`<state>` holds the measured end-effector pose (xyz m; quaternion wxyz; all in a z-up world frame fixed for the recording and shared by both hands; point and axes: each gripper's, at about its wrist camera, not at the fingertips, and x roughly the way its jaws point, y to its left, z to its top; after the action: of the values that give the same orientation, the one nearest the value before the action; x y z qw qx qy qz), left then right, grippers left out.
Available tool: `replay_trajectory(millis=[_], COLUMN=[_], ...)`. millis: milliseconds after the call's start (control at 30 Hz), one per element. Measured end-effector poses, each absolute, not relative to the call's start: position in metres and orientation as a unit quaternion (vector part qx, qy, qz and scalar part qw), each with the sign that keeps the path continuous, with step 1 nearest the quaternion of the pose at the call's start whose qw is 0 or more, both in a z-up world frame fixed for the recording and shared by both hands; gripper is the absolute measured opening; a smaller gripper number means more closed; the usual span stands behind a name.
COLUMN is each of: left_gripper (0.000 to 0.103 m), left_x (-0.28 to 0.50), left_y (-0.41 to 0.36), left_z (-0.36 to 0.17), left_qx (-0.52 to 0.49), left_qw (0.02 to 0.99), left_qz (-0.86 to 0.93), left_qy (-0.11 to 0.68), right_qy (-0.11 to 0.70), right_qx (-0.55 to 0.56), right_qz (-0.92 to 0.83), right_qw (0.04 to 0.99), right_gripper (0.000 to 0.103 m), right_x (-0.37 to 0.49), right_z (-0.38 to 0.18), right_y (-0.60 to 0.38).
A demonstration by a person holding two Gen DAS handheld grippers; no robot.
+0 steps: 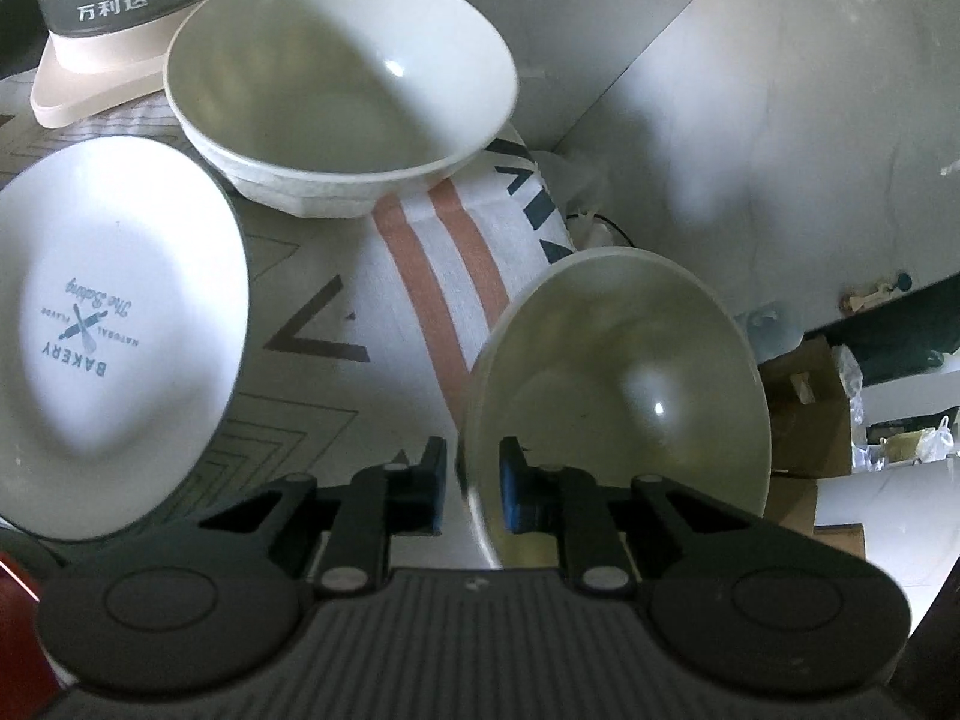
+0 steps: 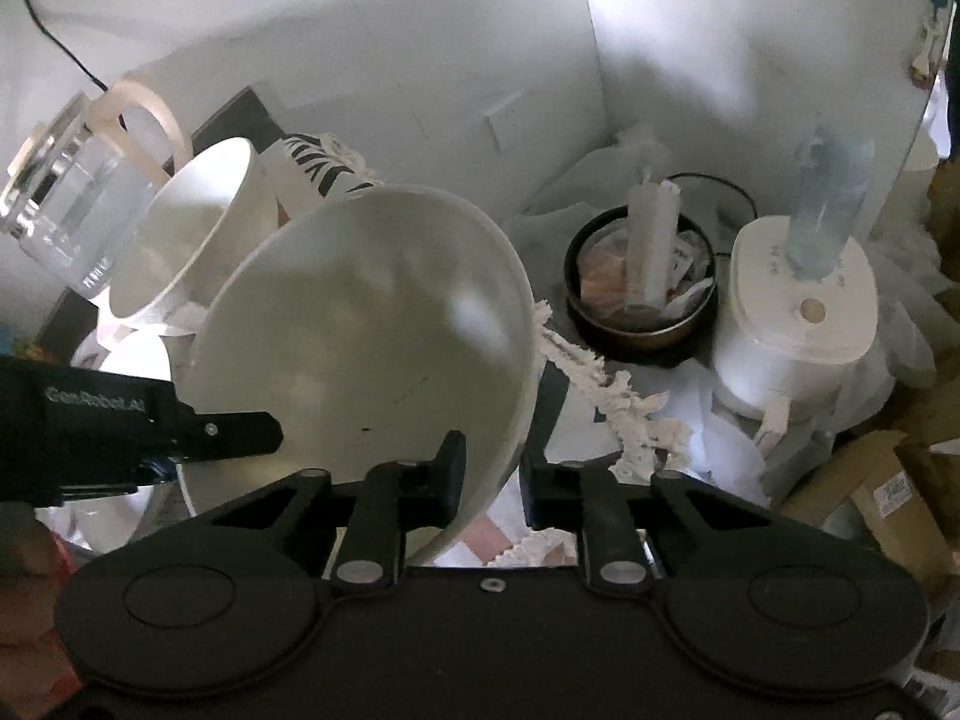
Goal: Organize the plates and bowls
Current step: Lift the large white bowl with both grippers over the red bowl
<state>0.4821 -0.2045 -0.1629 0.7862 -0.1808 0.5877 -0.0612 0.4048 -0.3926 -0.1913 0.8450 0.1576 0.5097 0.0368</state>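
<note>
My left gripper (image 1: 471, 489) is shut on the rim of a plain white bowl (image 1: 624, 396), held tilted above the patterned cloth. The same bowl (image 2: 372, 324) shows in the right wrist view, where my right gripper (image 2: 493, 480) straddles its opposite rim with the jaws close around it. The left gripper (image 2: 180, 426) enters that view from the left. A larger white bowl (image 1: 342, 84) stands upright on the cloth behind. A white plate printed "BAKERY" (image 1: 114, 336) lies at the left.
A glass kettle on a beige base (image 1: 108, 30) stands at the back left. Grey walls (image 1: 750, 120) close the back and right. A dark bowl of packets (image 2: 642, 294), a white canister (image 2: 798, 324) and cardboard boxes (image 2: 888, 492) crowd the right.
</note>
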Motion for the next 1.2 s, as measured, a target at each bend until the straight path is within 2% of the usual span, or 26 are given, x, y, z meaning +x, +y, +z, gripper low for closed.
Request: replay_trajectory(millis=[267, 400, 500, 900, 1200], left_gripper=[0.016, 0.009, 0.008, 0.007, 0.007], left_x=[0.470, 0.466, 0.462, 0.429, 0.401], left_y=[-0.197, -0.188, -0.180, -0.145, -0.112], left_z=[-0.150, -0.138, -0.127, -0.085, -0.072], left_qx=[-0.193, -0.205, -0.213, -0.230, -0.237], left_qw=[0.796, 0.804, 0.809, 0.835, 0.845], left_qz=[-0.045, -0.040, -0.036, -0.007, 0.026], left_qy=[0.572, 0.556, 0.546, 0.501, 0.479], right_qy=[0.504, 0.489, 0.480, 0.442, 0.425], right_qx=[0.152, 0.145, 0.143, 0.131, 0.115], right_qz=[0.056, 0.065, 0.071, 0.118, 0.157], right_qw=[0.849, 0.858, 0.863, 0.880, 0.884], right_gripper=[0.018, 0.018, 0.018, 0.018, 0.019], right_x=[0.405, 0.404, 0.404, 0.401, 0.388], right_z=[-0.183, -0.169, -0.159, -0.125, -0.104], right_y=[-0.389, -0.383, -0.380, -0.356, -0.321])
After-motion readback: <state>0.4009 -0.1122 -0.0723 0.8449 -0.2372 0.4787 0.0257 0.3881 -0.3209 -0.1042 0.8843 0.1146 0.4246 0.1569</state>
